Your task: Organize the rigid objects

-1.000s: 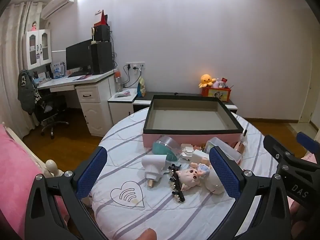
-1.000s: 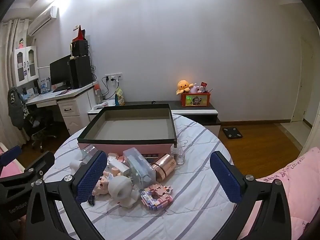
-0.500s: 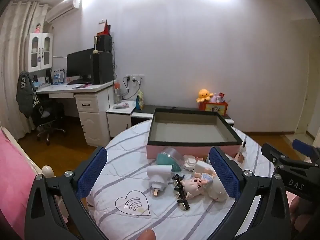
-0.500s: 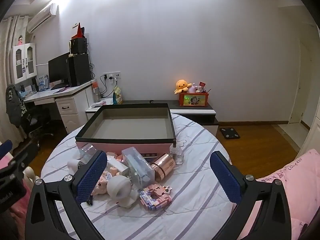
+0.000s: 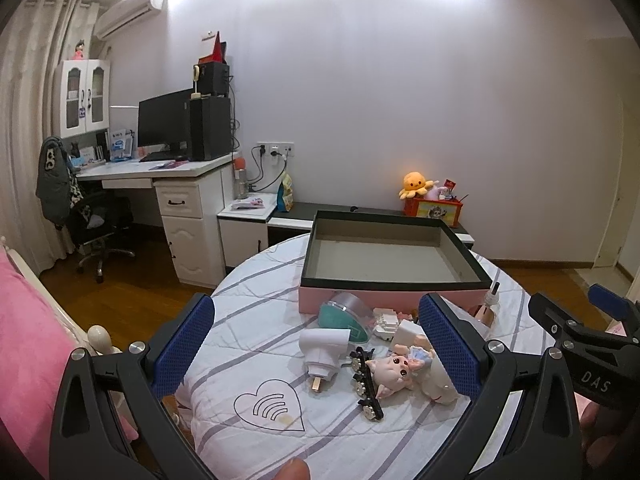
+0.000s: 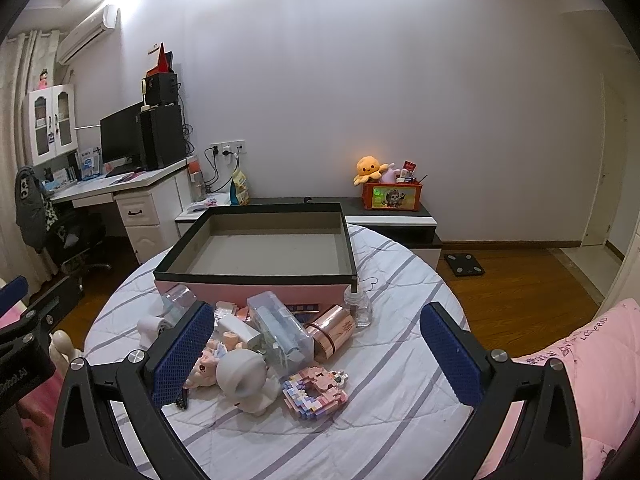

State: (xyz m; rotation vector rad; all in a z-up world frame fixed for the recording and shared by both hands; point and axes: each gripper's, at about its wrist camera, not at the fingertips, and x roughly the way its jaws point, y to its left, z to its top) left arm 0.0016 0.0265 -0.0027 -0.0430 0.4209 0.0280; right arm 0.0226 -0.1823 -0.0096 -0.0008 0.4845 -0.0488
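while both claws hang wide apart and grip nothing, the round surface (image 5: 256, 308) under its striped cloth carries everything. at far left in the left wrist view a pink bed (image 5: 28, 344) edges the frame, with a desk (image 5: 160, 176) and monitor (image 5: 164, 124) behind it. the left claw (image 5: 316, 352) frames a white plug (image 5: 322, 350) lying on its side, a black hair clip (image 5: 364, 380) just right of it, and a pink doll figure (image 5: 392, 368) touching the clip. behind them a teal-and-clear dome (image 5: 344, 316) leans against the pink box (image 5: 392, 256), whose dark-rimmed inside holds nothing. the right claw's own body (image 5: 580, 344) juts in at the right edge.

from the right wrist view, the right claw (image 6: 316, 352) looks over the same heap from the other side: a grey-white rounded piece (image 6: 242, 376), a clear plastic case (image 6: 280, 330) resting atop the pile, a rose-gold cylinder (image 6: 332, 330) on its side, a pink block model (image 6: 314, 394) nearest the camera, and a small glass bottle (image 6: 358, 306) upright beside the box's corner. the heap lies between the claw and the box. farther right, an orange plush (image 6: 368, 168) sits on a low cabinet (image 6: 400, 220).
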